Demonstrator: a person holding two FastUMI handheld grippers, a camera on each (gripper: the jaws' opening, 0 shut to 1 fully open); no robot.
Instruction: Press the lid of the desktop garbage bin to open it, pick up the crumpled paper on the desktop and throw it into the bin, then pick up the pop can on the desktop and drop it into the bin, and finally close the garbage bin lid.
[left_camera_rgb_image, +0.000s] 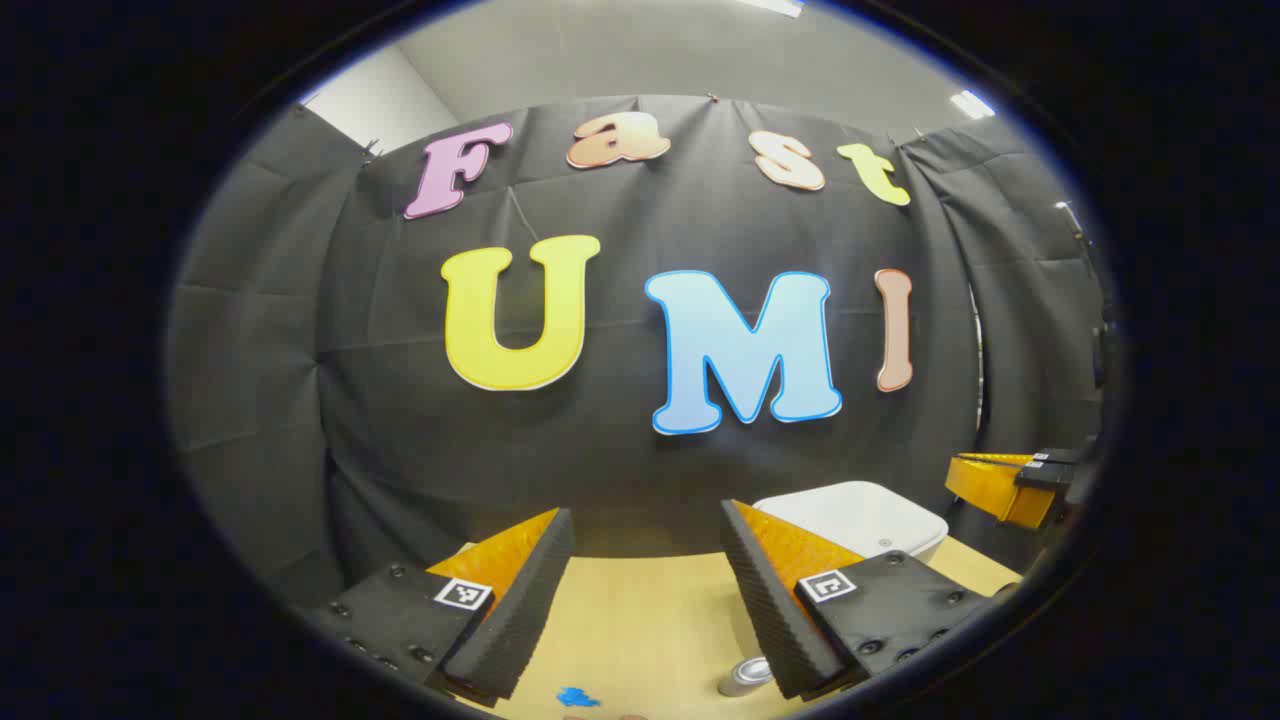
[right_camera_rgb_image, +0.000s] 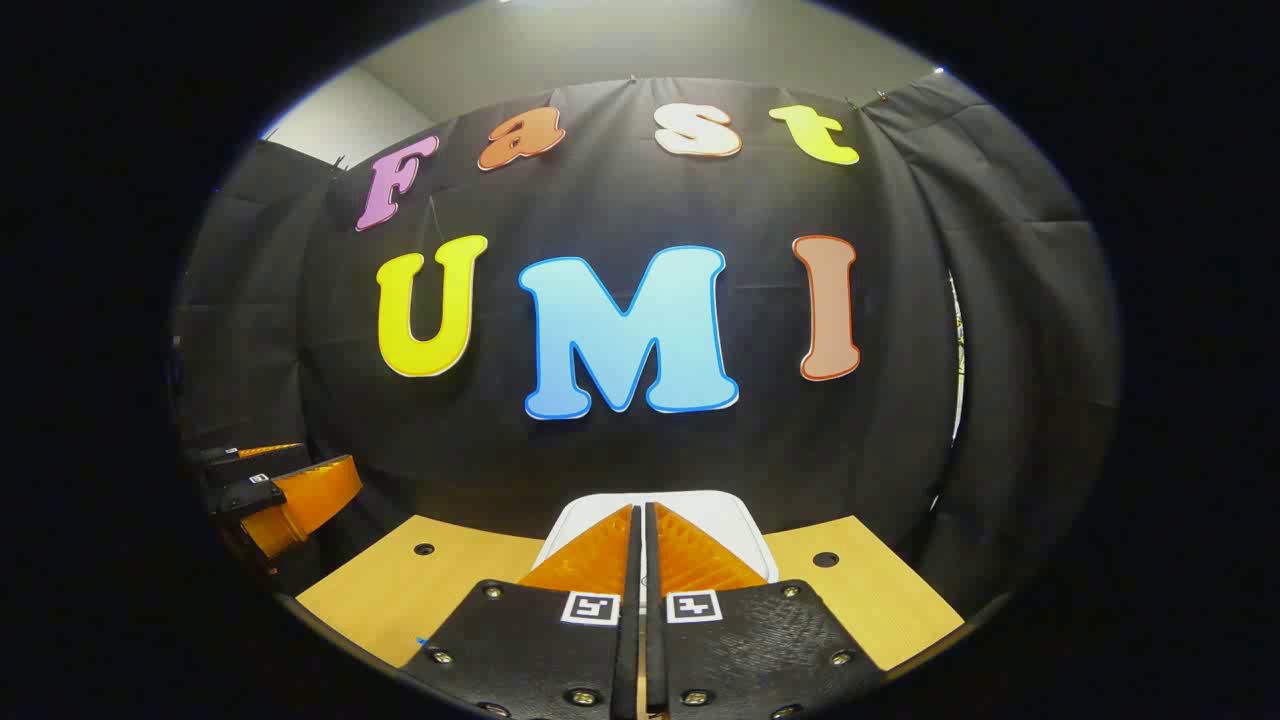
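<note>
The white desktop bin (left_camera_rgb_image: 860, 512) stands on the table at the right, its lid down. My left gripper (left_camera_rgb_image: 645, 512) hangs open above the table to the left of the bin, nothing between its fingers. The top of a silver pop can (left_camera_rgb_image: 745, 677) shows low down, just beside the right finger (left_camera_rgb_image: 780, 590). In the right gripper view the bin (right_camera_rgb_image: 745, 525) lies straight ahead, largely hidden behind my right gripper (right_camera_rgb_image: 640, 508), which is shut and empty, its tips pointing over the lid. The right gripper (left_camera_rgb_image: 1005, 485) also appears at the right of the bin.
The wooden table (right_camera_rgb_image: 400, 590) has small round holes (right_camera_rgb_image: 825, 558) near its back edge. A blue mark (left_camera_rgb_image: 575, 697) lies on the table below the left gripper. The left gripper (right_camera_rgb_image: 290, 495) shows at the far left of the right gripper view. Black cloth walls enclose the booth.
</note>
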